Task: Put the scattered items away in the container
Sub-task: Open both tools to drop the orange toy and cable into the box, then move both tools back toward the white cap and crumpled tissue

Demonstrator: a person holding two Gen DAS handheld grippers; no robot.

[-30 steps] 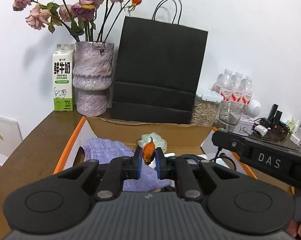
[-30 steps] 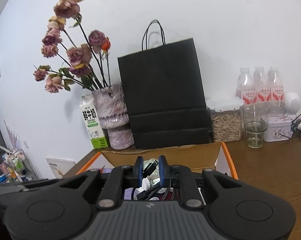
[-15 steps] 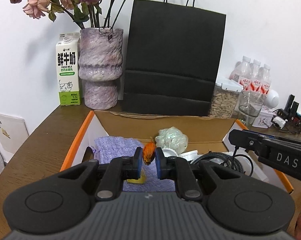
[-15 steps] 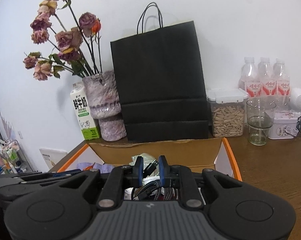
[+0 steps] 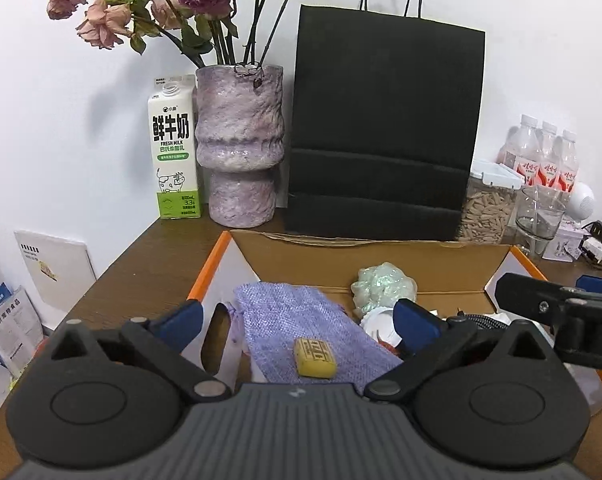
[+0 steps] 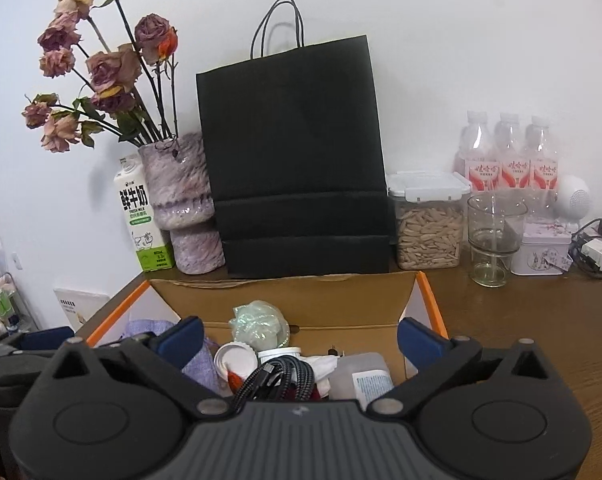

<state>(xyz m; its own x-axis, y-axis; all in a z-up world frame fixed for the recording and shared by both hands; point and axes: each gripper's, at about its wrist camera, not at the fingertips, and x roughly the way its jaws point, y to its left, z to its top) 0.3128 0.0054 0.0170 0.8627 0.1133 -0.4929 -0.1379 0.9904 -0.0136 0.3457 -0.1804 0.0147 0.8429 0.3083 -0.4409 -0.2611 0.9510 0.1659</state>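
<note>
Now that both sets of jaws are opening, the two items I carried a second ago are out of my grip. A half second back the left hand-held gripper (image 5: pixel 297 322) pinched a small orange thing and the right hand-held gripper (image 6: pixel 299 338) pinched the plug end of the braided cable (image 6: pixel 279 376); nothing sits between either pair of pads now. Cable lies coiled inside the cardboard box (image 6: pixel 285 294), low and just ahead of my right jaws, beside a white cap (image 6: pixel 235 360) and a clear bottle (image 6: pixel 361 372). A scrap of orange-red shows at the cable's left edge; I judge that is the dropped piece, cannot be sure.

Left view: purple cloth pouch (image 5: pixel 297 320) flat in the box, yellow eraser (image 5: pixel 314 358) resting on it, both below the wide-open left jaws. Pale green puff (image 5: pixel 383 286) farther back.

Both drops read as done. Box stands on the wooden surface (image 5: pixel 157 264); black paper bag (image 5: pixel 385 132) behind it.
</note>
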